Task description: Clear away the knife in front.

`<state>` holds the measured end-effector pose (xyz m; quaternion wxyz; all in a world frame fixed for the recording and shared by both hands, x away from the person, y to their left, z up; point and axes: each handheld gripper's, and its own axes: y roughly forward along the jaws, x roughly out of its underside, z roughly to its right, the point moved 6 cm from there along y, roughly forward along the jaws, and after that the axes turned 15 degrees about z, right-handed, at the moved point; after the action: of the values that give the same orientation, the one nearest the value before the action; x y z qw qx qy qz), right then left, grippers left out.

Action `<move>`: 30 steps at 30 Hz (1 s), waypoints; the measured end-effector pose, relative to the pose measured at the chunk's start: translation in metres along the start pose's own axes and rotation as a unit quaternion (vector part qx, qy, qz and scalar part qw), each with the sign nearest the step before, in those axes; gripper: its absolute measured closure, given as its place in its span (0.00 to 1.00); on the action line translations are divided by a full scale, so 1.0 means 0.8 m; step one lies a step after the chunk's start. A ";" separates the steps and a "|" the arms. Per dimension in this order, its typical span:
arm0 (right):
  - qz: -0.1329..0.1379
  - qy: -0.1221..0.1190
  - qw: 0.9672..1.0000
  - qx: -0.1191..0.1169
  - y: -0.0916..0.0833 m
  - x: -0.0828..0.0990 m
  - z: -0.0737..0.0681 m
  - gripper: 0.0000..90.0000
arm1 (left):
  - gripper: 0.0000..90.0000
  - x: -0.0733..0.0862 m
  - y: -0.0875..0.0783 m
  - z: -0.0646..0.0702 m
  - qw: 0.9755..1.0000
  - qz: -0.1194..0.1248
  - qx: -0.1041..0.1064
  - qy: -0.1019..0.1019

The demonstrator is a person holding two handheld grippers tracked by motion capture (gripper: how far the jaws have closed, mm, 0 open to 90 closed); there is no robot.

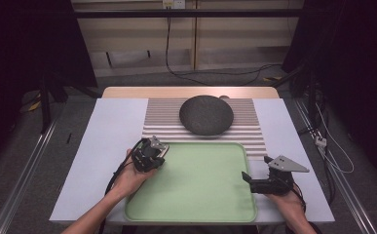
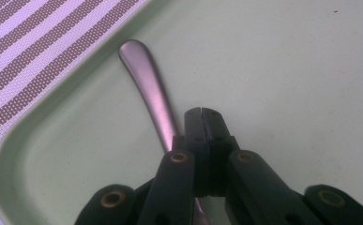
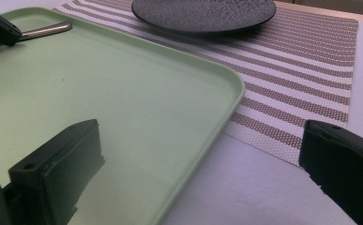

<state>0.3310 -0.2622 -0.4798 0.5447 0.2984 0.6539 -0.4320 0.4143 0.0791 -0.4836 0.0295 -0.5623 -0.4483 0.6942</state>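
Note:
A metal utensil handle (image 2: 146,79) lies flat in the near left corner of the light green tray (image 1: 200,185); its business end is hidden. My left gripper (image 2: 201,112) hovers right over it with the jaws pressed together; the handle runs under and to the left of them, not between them. In the high view that gripper (image 1: 149,155) is at the tray's left edge. My right gripper (image 1: 247,178) rests at the tray's right edge, pointing left. Its jaws stand wide apart (image 3: 200,131) with nothing between them.
A dark speckled plate (image 1: 206,115) sits on a brown-and-white striped placemat (image 1: 254,136) behind the tray. Tray and mat lie on a pale table cover (image 1: 113,126). Cables run across the floor beyond the table.

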 end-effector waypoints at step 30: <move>-0.001 0.000 1.000 0.000 0.001 0.000 0.000 0.00 | 1.00 0.016 -0.021 -0.019 1.000 -0.025 -0.014 -0.010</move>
<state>0.3316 -0.2621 -0.4800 0.5444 0.2978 0.6541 -0.4324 0.4142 0.1055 -0.4819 0.0344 -0.5442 -0.4721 0.6927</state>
